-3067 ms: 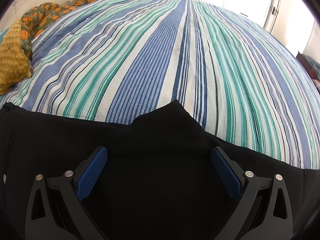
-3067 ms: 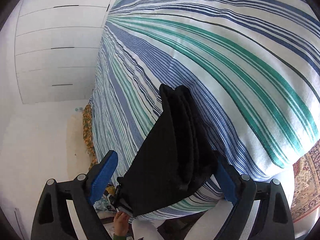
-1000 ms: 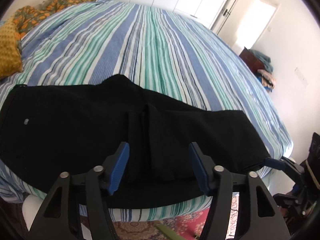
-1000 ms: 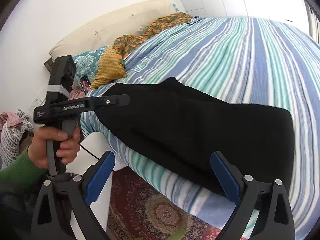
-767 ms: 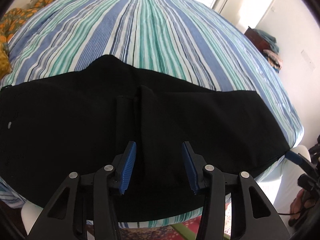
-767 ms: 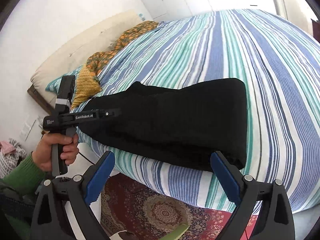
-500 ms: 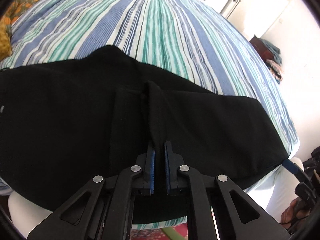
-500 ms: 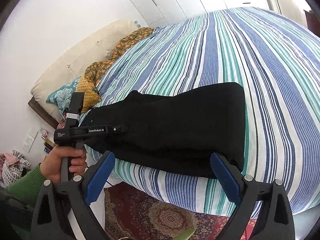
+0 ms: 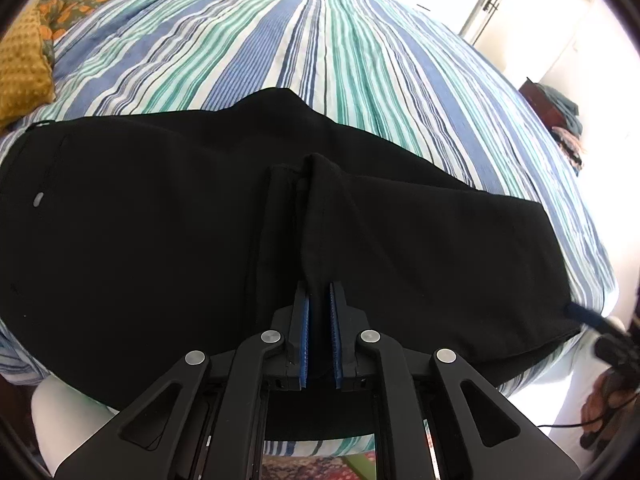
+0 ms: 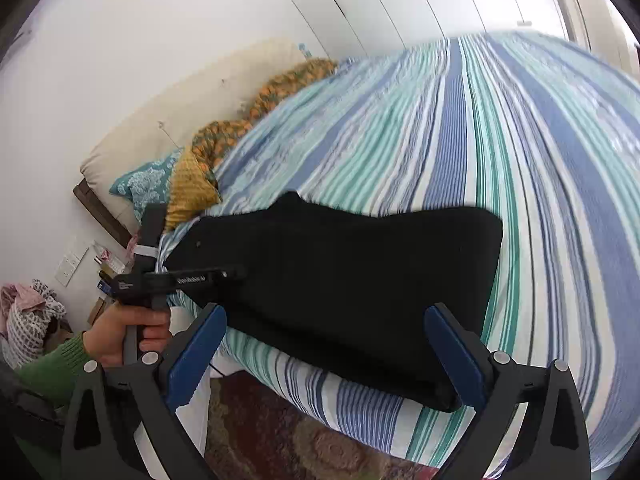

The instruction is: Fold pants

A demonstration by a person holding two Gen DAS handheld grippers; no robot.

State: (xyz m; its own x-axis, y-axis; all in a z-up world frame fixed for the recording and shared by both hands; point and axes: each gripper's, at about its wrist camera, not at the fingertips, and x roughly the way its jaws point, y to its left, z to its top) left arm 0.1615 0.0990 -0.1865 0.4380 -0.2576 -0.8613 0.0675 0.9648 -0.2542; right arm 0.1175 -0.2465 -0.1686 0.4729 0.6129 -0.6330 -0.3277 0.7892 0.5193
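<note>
Striped bedspread, mustard cushion (waffle-textured), teal patterned pillow, patterned rug

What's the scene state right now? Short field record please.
garment: black pants, folded over, lying along the near edge of the striped bed
left tongs: shut on a raised ridge of the pants
right tongs: open, holding nothing, by the pants' folded end
pillows: mustard cushion at the head end

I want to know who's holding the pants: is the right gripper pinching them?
No, the right gripper stands wide open in its own view, its blue pads apart and just short of the black pants on the bed.
</note>
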